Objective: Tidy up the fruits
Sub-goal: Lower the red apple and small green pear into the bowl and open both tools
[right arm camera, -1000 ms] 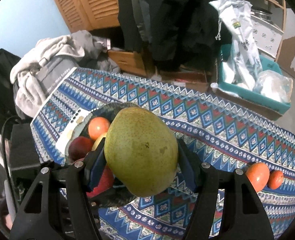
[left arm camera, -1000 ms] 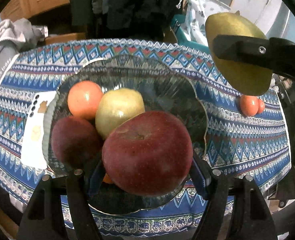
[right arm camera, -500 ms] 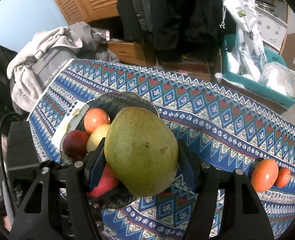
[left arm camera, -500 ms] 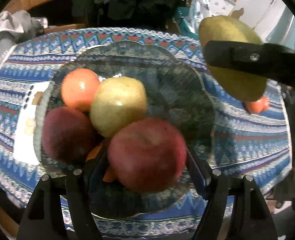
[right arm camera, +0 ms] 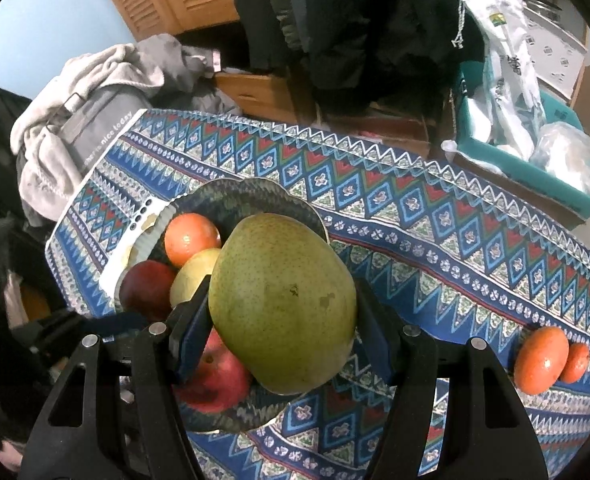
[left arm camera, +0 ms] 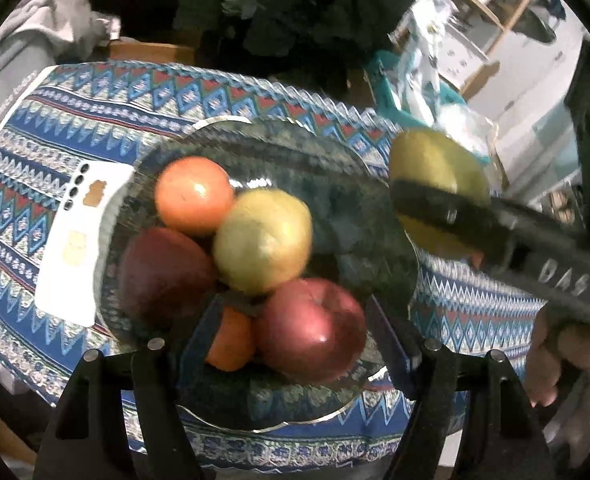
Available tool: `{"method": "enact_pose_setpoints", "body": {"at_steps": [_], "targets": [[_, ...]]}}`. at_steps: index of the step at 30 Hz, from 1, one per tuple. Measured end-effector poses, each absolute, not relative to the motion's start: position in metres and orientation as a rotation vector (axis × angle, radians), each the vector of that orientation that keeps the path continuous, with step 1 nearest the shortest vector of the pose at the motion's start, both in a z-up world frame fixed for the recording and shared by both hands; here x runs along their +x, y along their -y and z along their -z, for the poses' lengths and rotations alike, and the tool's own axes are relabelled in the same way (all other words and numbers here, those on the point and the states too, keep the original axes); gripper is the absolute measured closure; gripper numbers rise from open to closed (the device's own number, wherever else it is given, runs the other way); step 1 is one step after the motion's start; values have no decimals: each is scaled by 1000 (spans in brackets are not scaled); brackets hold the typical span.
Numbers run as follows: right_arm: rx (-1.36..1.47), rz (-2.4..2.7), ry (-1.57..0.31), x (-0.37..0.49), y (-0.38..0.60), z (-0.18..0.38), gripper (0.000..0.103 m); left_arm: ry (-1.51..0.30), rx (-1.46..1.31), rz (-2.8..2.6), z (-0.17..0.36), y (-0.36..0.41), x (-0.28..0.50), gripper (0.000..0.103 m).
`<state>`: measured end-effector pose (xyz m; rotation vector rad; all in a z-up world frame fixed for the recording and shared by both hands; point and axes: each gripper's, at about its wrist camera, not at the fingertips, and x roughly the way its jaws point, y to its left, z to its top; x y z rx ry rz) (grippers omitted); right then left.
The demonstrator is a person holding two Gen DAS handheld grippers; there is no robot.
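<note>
- Far left in the right wrist view, a heap of grey clothes (right arm camera: 83, 108) lies at the edge of the surface (right arm camera: 435, 240), which wears a blue zigzag-patterned cloth.
- A white phone (left arm camera: 81, 236) lies flat on the cloth, touching the left rim of the glass bowl (left arm camera: 359, 200).
- In the bowl, a dark red apple (left arm camera: 163, 276) sits at the left with an orange (left arm camera: 193, 194) behind it and a yellow-green apple (left arm camera: 263, 240) pressed against both.
- A small orange fruit (left arm camera: 231, 340) is wedged low at the front of the bowl, just beside a red apple (left arm camera: 311, 328).
- The left tongs (left arm camera: 291, 332) stand wide above the bowl's near side; the red apple lies between the blue pads, and the blur hides whether either pad touches it.
- The right tongs (right arm camera: 281, 320) hold a large green pear (right arm camera: 283, 300), both pads pressed to its sides, in the air over the bowl's right part.
- In the left wrist view the pear (left arm camera: 439, 184) hangs past the bowl's right rim, with the holder's hand (left arm camera: 571, 364) lower right.
- Two tangerines (right arm camera: 541, 354) sit touching each other on the cloth, well apart from the bowl.
- Beyond the surface at the right, a teal bin (right arm camera: 535, 156) holds plastic bags.
</note>
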<state>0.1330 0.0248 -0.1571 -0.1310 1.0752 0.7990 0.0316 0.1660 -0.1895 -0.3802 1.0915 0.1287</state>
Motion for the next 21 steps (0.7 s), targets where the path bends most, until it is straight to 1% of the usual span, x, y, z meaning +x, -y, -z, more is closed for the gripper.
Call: {"method": "enact_pose_setpoints", "body": {"at_steps": [8,17,21], "targets": [[-144,-801,-1121,142,-41,175,37,-1057,-431,-222,187,-203,36,27],[-157,-806,-1183,141,-51,194,36,-1061,-420,-261,194,-216,36,27],[-160,-809,-1200,138,-49,199,33,-1057,-434,-256,192,-217,36,27]]}}
